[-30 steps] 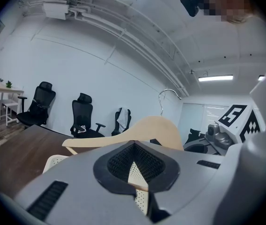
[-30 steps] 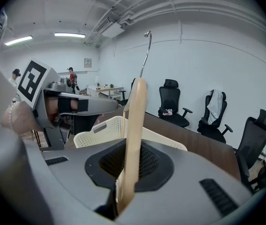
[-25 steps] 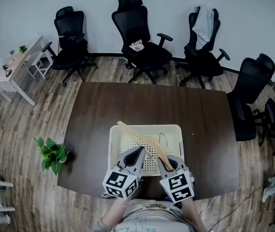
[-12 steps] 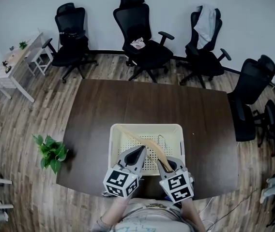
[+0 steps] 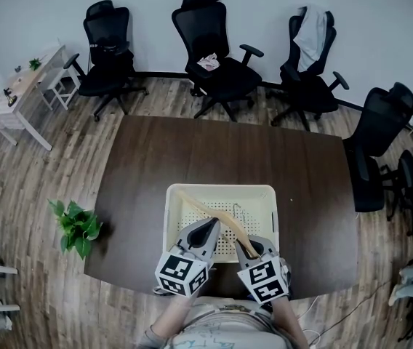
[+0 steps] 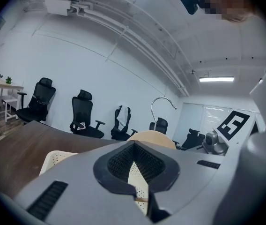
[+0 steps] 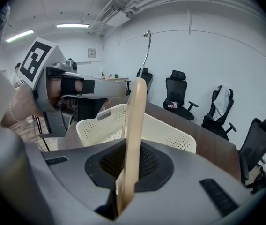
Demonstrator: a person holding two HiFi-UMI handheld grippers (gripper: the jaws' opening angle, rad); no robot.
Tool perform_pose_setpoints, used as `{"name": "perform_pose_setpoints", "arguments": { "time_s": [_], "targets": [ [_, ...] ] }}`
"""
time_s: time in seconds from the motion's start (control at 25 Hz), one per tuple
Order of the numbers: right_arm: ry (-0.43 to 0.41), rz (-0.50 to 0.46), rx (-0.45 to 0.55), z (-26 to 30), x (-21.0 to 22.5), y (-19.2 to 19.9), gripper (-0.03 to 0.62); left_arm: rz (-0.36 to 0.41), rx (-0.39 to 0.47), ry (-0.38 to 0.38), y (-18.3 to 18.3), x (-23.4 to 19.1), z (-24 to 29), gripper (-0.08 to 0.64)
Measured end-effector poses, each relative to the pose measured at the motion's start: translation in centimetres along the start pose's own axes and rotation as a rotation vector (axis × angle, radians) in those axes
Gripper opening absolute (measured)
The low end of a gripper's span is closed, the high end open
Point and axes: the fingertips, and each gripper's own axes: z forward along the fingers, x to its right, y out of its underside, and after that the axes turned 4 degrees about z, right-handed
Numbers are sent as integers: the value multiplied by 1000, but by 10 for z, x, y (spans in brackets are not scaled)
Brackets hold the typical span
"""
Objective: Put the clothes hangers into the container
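Observation:
A wooden clothes hanger [image 5: 214, 213] with a metal hook [image 5: 241, 211] lies slanted over the cream perforated container [image 5: 268, 195] near the table's front edge. Its far end reaches toward the container's back left corner. My right gripper [image 5: 241, 244] is shut on the hanger's near end. In the right gripper view the hanger [image 7: 135, 125] rises edge-on from between the pads [image 7: 151, 161], hook [image 7: 147, 50] on top, with the container [image 7: 170, 132] behind it. My left gripper [image 5: 210, 225] hovers over the container's front left part, shut with nothing held. The left gripper view shows the hanger's shoulder [image 6: 151, 137].
The container stands on a dark brown table [image 5: 148, 166]. Several black office chairs [image 5: 214, 49] line the far wall and the right side. A potted plant [image 5: 75, 227] sits on the floor at the left, and a small white desk [image 5: 17, 97] stands farther back left.
The hanger has sunk a little, its far end dropping from above the container's back left rim toward the inside. Both grippers have barely moved.

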Motion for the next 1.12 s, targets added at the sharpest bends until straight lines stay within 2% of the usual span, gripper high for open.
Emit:
{"name": "perform_pose_setpoints", "arguments": {
  "time_s": [1.12],
  "targets": [
    [-9,-7,-99,25,2,16,34,-20,-32,-32,13,-20,0,11]
  ]
}}
